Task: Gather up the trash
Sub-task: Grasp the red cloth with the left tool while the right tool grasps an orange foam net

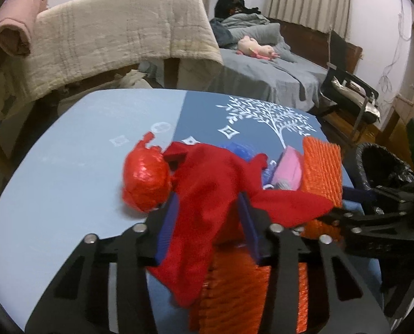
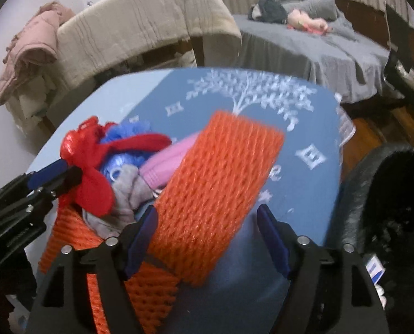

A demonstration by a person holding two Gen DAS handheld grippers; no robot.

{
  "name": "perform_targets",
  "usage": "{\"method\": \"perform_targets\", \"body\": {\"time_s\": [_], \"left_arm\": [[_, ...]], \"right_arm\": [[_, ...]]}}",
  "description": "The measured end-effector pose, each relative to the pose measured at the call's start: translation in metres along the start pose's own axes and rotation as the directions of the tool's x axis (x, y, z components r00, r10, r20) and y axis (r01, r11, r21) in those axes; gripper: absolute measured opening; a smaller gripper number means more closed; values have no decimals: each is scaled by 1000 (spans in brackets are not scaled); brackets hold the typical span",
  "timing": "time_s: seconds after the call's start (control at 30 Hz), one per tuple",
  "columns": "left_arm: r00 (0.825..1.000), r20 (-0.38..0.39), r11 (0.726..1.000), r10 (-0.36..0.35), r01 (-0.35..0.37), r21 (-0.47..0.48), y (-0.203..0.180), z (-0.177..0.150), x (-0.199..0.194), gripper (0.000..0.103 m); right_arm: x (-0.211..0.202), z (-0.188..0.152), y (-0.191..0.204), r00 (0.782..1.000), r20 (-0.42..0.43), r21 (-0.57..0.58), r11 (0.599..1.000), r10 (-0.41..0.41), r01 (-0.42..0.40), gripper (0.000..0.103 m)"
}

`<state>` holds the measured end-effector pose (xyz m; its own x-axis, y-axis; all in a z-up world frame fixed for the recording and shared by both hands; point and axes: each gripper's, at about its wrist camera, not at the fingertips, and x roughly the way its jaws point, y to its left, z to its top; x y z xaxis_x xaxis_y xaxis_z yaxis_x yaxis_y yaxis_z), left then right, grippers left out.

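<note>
A heap of trash lies on the blue table (image 1: 68, 167): a crumpled red plastic bag (image 1: 145, 181), a red cloth (image 1: 207, 194), blue and pink bits (image 1: 287, 167) and orange foam netting (image 1: 321, 167). My left gripper (image 1: 207, 222) has its blue-padded jaws on either side of the red cloth, which drapes between them. My right gripper (image 2: 207, 236) is open around an upright orange net sleeve (image 2: 215, 194); its left pad touches the sleeve and the right pad stands apart. The left gripper also shows in the right wrist view (image 2: 51, 178).
A bin lined with a black bag (image 1: 385, 167) stands off the table's right edge, also in the right wrist view (image 2: 390, 208). Behind the table are a sofa under a beige cover (image 1: 118, 33), a grey bed (image 1: 262, 66) and a black chair (image 1: 349, 94).
</note>
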<state>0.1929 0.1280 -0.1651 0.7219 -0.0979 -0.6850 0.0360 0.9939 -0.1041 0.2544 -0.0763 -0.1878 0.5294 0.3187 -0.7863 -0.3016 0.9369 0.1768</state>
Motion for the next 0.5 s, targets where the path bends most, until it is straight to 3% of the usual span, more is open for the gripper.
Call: {"method": "perform_targets", "body": {"time_s": [0.03,0.13,0.2,0.23,0.5], "left_arm": [[1000,-3,1000,-5,5,-1,-1,-1,1,30],[1000,-4,1000,-11,11,-4,-3,-2,4,17],[1000,0,1000,-11,11,-4,-3,-2,4,12],[1000,3,1000,-10,10,-6,-3,-2,3,9],[998,65,999,14,-11,-36,1,6,-19,6]], "right_arm": [[4,-2,0,1000,-9,5,1000,5,-5,60],[3,-5,3,999,-2,-8,999,34,-34,38],[-3,-4,4,999,14,-16,999,30,-30,16],[-5,-4,3,999,20,-19,999,29,-28,12],[-38,3,0,995,89,-24,998,53,-51,11]]}}
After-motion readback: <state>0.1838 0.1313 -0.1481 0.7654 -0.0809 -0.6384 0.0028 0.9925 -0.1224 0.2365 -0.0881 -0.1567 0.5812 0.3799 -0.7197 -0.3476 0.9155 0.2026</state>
